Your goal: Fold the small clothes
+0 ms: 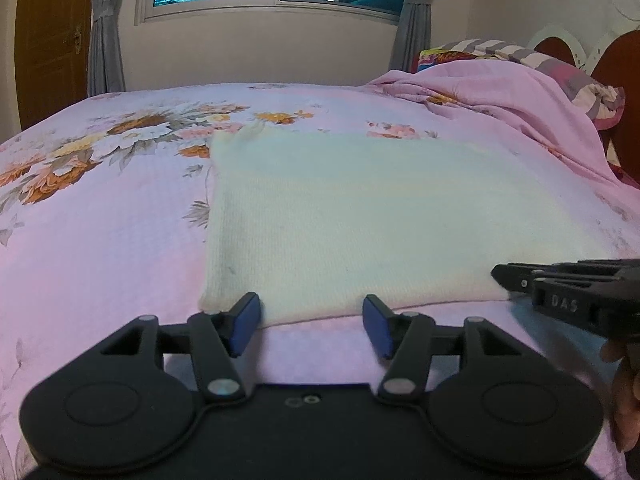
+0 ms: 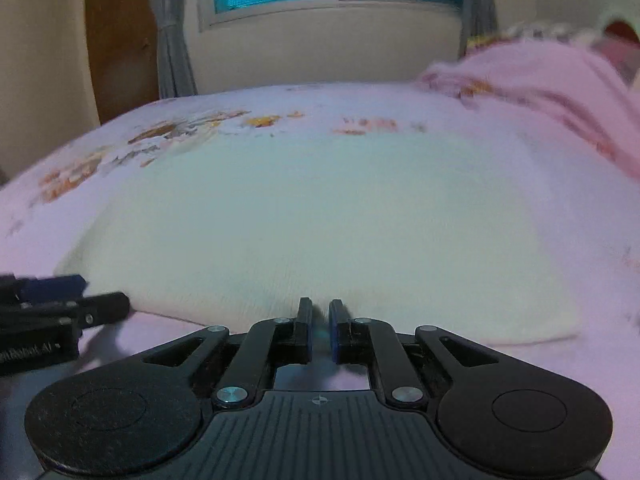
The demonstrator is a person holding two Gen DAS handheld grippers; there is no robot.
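Note:
A cream knitted garment (image 1: 352, 216) lies flat as a folded rectangle on the pink floral bed. My left gripper (image 1: 312, 312) is open, its blue pads at the garment's near edge toward its left corner, with nothing between them. My right gripper (image 2: 319, 312) has its jaws almost closed at the garment's (image 2: 320, 216) near edge; the view is blurred and I cannot see cloth pinched between them. The right gripper also shows in the left wrist view (image 1: 500, 272) at the garment's near right corner. The left gripper shows in the right wrist view (image 2: 92, 292) at the near left corner.
A bunched pink quilt (image 1: 500, 96) and striped pillows (image 1: 532, 56) lie at the back right by a wooden headboard (image 1: 620, 64). The floral bedsheet (image 1: 100, 208) spreads to the left. A window with grey curtains and a wooden door (image 1: 52, 40) stand behind the bed.

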